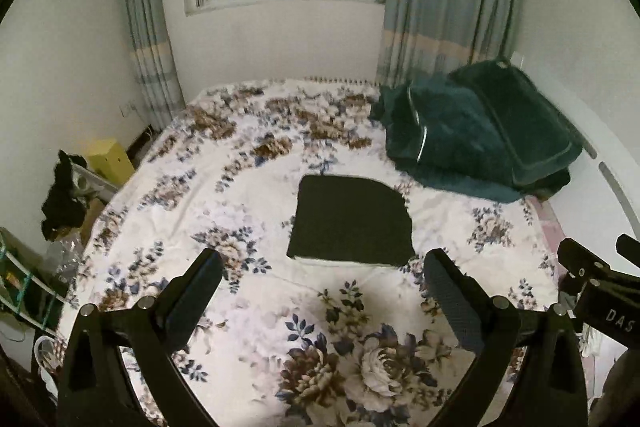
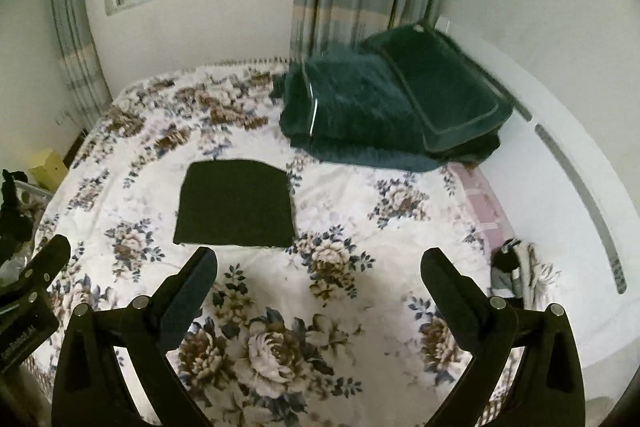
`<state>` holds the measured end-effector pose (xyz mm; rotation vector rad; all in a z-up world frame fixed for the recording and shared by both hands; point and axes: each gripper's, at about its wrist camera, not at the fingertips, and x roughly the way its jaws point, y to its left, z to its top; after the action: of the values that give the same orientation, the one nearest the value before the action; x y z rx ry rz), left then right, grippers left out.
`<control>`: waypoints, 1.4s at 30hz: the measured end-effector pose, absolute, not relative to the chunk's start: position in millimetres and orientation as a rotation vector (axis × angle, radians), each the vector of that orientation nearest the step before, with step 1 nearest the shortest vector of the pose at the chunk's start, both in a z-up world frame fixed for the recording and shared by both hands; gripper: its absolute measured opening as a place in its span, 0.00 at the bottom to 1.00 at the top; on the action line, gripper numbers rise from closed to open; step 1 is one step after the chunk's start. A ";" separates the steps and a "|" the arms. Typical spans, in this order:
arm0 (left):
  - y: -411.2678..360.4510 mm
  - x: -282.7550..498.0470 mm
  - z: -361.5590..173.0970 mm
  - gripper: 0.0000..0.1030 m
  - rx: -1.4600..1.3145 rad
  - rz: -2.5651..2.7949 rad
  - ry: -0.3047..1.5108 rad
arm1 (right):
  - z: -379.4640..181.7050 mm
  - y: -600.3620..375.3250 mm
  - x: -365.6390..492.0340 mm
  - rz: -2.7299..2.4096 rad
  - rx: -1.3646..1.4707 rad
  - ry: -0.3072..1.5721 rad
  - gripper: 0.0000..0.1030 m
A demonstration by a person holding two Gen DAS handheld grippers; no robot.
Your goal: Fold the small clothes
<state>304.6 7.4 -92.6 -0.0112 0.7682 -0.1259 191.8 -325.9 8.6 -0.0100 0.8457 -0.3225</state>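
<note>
A small black garment (image 1: 352,221) lies folded into a flat, near-square block on the flowered bedsheet (image 1: 248,187). In the right wrist view the same black garment (image 2: 236,205) sits left of centre on the bedsheet (image 2: 360,227). My left gripper (image 1: 324,263) hovers open just in front of the garment's near edge, nothing between its fingers. My right gripper (image 2: 320,261) is open too, held above the sheet with the garment's near edge just past its left fingertip. Each gripper shows at the edge of the other's view.
A heap of dark green bedding and a pillow (image 1: 476,135) fills the bed's far right corner. Curtains and a window stand behind. Dark clothes (image 1: 64,195) and a yellow box (image 1: 110,159) sit left of the bed. A white headboard (image 2: 580,187) runs along the right.
</note>
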 end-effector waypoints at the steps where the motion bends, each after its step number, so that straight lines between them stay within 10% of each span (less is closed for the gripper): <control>1: 8.8 294.0 -83.1 1.00 -0.017 -0.129 0.755 | 21.4 -322.5 177.4 -0.317 -0.015 0.829 1.00; 16: 20.7 199.3 -7.0 1.00 -0.032 -0.128 0.637 | 134.7 -290.9 52.3 -0.245 -0.044 0.654 1.00; 42: 24.9 176.4 2.8 1.00 -0.039 -0.072 0.635 | 150.0 -310.5 48.6 -0.179 -0.030 0.655 1.00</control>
<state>176.4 24.9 2.8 -0.0392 0.6346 -0.0723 48.6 -310.5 150.0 -0.0300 0.6550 -0.1788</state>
